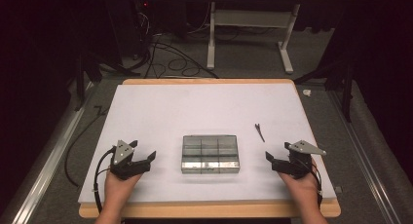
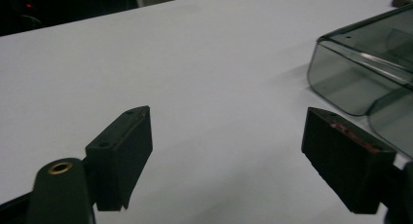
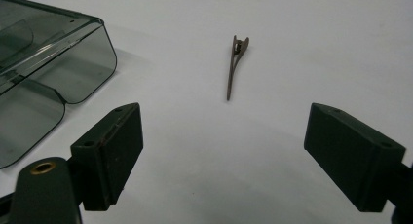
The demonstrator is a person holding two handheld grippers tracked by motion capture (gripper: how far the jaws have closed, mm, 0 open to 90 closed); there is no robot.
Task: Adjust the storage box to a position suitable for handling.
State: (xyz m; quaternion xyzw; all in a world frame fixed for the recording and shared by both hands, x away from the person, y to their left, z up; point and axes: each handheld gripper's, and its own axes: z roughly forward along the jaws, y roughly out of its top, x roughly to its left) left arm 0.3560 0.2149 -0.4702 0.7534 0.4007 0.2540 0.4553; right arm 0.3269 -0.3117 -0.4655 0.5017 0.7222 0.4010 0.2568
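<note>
A white worktop [image 1: 204, 107] with a wooden rim is seen from above. A clear plastic box [image 1: 210, 154] with divided compartments is placed near the middle of the front edge, lid shut as far as can be told, contents not readable. A small dark clip [image 1: 259, 132] is laid flat on the bare surface toward the right edge, a bit further back than the box and apart from it.

The left tongs [image 1: 144, 158] are held low over the front left part of the worktop, jaws pointed toward the box, spread wide, nothing between them. In the left gripper view the box [image 2: 363, 73] is seen at the right edge, just beyond the right jaw, not touched; bare worktop is seen between the jaws.

The right tongs [image 1: 271, 159] are held low over the front right part, jaws pointed toward the box, also spread wide and gripping nothing. In the right gripper view the clip [image 3: 235, 65] is seen ahead of the open jaws, roughly centred between them but farther off, not touched. The box [image 3: 46, 63] corner is seen at the left of that view, near the left jaw, apart from it.

Both tongs are carried by hands entering from the front edge, one on each side of the box, well apart from each other.
</note>
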